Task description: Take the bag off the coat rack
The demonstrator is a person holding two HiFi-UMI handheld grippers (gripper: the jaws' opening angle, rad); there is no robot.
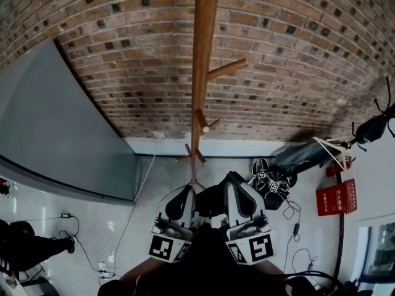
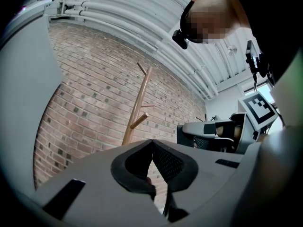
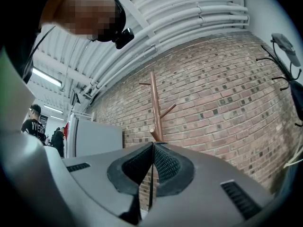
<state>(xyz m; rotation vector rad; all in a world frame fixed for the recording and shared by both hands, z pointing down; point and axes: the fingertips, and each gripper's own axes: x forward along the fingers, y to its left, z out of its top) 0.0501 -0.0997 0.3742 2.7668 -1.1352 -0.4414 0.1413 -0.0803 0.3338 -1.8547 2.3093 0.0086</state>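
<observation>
A bare wooden coat rack stands against the brick wall, and no bag hangs on its pegs. It also shows in the left gripper view as the coat rack and in the right gripper view as the coat rack. On the floor to the right of its foot lies a black-and-white bag-like thing. My left gripper and right gripper are held low, side by side, short of the rack. Both are shut with nothing between the pads: left gripper, right gripper.
A grey panel leans at the left. A grey chair and a red extinguisher box are at the right. A black rack with a dark item stands far right. Cables run over the floor. People stand far off.
</observation>
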